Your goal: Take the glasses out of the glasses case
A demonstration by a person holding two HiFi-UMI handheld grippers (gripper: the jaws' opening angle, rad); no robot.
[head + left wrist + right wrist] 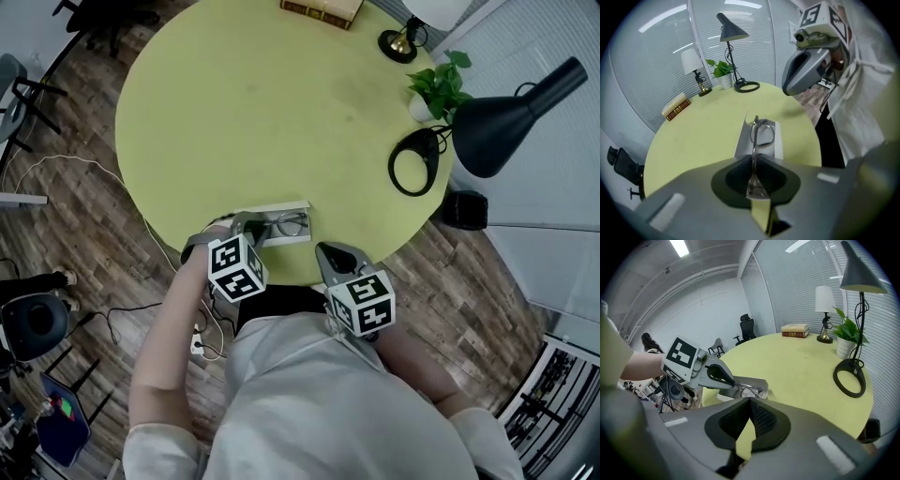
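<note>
Jaws of the left gripper pinch the thin metal frame of the glasses. The glasses extend forward over the open white glasses case. The case lies at the near edge of the round yellow worktop. Jaws of the right gripper are pressed together with nothing between them, near the case.

Bright even indoor light, soft shadows, fisheye-warped edges, dark corners

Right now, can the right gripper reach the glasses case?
Probably yes: the glasses case lies open just ahead of the right gripper, nothing between; the left gripper grips the glasses there.
</note>
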